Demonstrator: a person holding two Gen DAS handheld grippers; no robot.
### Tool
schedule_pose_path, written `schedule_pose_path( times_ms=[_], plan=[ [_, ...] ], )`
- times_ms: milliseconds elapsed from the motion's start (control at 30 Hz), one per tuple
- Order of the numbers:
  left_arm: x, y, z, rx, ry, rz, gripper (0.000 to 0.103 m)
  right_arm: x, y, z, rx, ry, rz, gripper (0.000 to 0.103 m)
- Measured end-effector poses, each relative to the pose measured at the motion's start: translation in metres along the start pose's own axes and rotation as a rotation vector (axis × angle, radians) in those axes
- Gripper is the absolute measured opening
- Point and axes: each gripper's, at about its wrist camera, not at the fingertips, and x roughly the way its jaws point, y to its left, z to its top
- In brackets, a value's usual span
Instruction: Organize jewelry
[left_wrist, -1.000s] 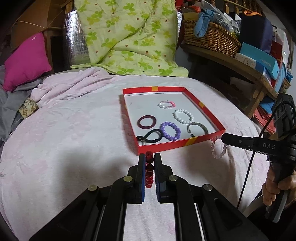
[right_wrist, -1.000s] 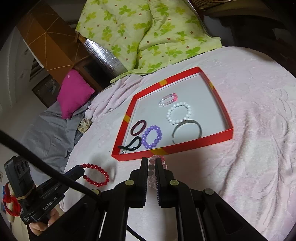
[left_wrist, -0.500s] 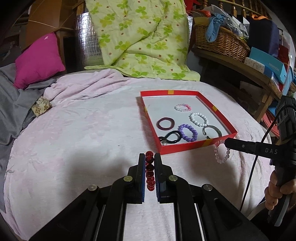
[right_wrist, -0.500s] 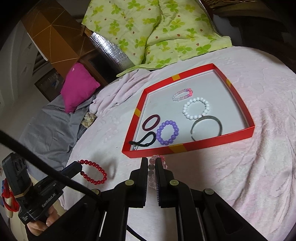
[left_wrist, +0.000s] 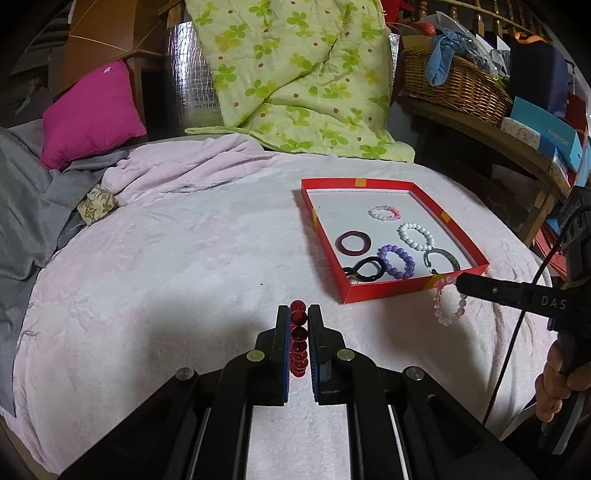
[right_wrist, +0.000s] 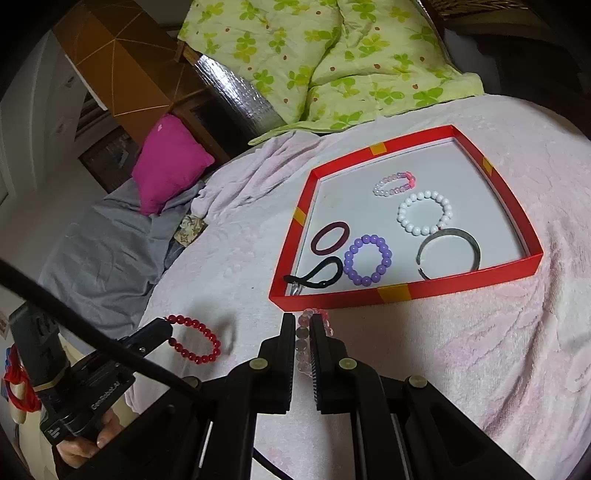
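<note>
The red tray (right_wrist: 402, 293) on the bed holds six pieces, among them a purple bracelet (right_wrist: 366, 260). Outside it, the left gripper (left_wrist: 298, 314) clamps a red bracelet (left_wrist: 297, 334); the right gripper (right_wrist: 303, 325) clamps a pink bracelet (right_wrist: 303, 345).

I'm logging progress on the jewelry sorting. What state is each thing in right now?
Left gripper: shut on the red bead bracelet.
Right gripper: shut on the pale pink bead bracelet.
Red tray: open, no lid on it, resting on the pink blanket.
Purple bead bracelet, white bead bracelet, dark red ring, metal bangle, black hair tie: lying in the tray.
</note>
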Motion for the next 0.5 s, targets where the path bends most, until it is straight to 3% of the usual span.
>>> schedule_pose_path(
  times_ms=[233, 400, 500],
  plan=[
    [0.005, -0.009, 0.001, 0.015, 0.008, -0.003, 0.009, -0.013, -0.013, 0.002, 0.014, -0.018, -0.002, 0.009],
    [0.012, -0.03, 0.0, 0.042, 0.025, -0.07, 0.009, -0.018, -0.032, 0.002, 0.034, 0.002, -0.037, 0.009],
    [0.016, -0.044, 0.0, 0.032, 0.038, -0.147, 0.009, -0.016, -0.05, 0.001, 0.061, 0.036, -0.066, 0.009]
  ],
)
